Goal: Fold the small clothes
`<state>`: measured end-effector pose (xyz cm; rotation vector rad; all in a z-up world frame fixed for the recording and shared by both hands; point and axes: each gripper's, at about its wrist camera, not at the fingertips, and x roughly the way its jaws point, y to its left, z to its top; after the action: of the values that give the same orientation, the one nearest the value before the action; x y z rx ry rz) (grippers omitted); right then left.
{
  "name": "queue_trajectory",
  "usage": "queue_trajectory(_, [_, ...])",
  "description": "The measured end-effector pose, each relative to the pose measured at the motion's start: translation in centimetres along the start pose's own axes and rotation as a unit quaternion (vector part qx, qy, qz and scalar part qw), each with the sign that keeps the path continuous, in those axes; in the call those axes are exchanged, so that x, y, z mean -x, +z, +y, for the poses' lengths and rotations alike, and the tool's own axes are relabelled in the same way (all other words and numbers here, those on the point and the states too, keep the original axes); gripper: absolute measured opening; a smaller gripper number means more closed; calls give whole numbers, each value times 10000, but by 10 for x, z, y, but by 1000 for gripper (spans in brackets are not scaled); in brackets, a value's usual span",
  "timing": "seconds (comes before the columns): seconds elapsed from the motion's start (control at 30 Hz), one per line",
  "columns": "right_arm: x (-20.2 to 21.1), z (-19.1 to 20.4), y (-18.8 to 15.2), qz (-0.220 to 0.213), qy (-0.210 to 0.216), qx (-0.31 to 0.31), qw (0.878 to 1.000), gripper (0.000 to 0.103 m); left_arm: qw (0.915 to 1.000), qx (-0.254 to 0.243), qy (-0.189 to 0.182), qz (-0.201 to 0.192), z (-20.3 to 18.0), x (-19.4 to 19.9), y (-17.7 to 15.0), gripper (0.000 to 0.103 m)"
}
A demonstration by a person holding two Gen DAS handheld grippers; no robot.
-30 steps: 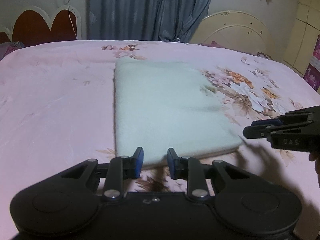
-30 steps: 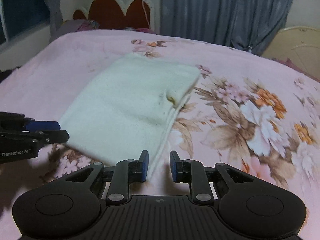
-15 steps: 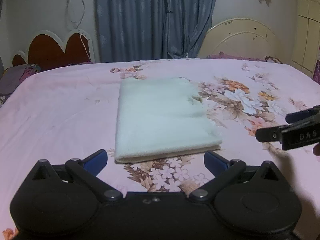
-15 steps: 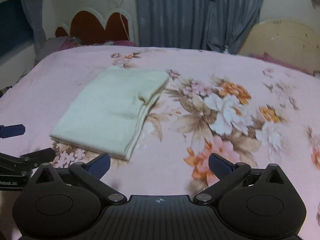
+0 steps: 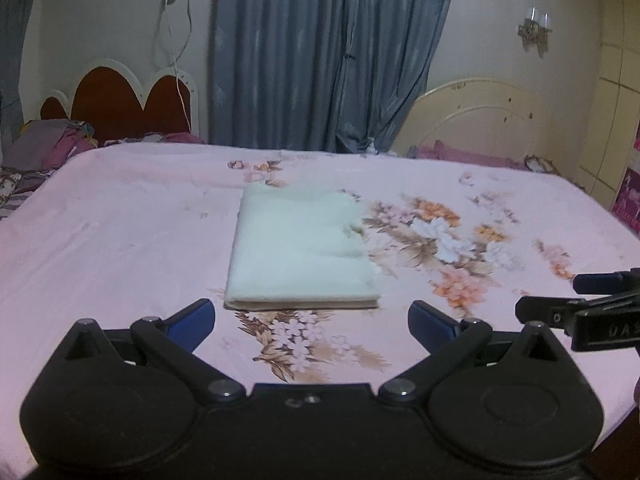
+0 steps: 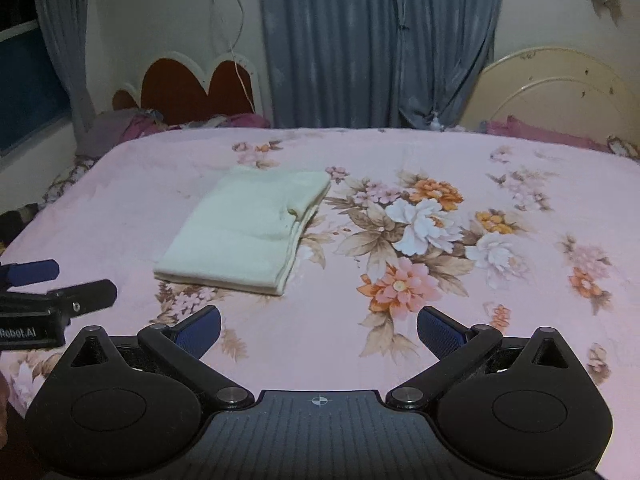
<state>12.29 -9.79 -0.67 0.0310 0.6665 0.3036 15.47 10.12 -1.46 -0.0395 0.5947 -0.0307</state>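
Folded pale garment on the bed, both grippers spread wide and empty

The folded white garment [image 5: 300, 252] lies flat on the pink floral bedsheet [image 5: 120, 232], its layered edge facing the cameras; what kind of clothing it is cannot be told. The left gripper [image 5: 311, 322] and right gripper [image 6: 319, 330] hover near the bed's front edge, apart from the cloth, each with jaws at full spread and nothing between the blue pads [image 6: 438, 330]. Grey-blue curtains [image 5: 332, 52] hang behind.
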Motion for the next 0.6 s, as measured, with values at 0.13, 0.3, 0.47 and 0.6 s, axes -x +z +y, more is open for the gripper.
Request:
queue_trajectory(0.13, [32,1,-5,-188,-6,-47,9998,103,9998,34,20,-213,-8,32,-3,102])
queue_trajectory(0.3, [76,2,-14,-421,-31,-120,9990,103,9993,94,-31,-351,-14,70,-14,102])
queue_trajectory(0.47, [105,5,-27,-458,-37,-95,9989,103,9994,88,-10,-333,-16,88,-24,102])
queue_trajectory(0.6, [113,14,-31,-502,-35,-24,9987,103,9991,95,-5,-424,-14,95,-23,102])
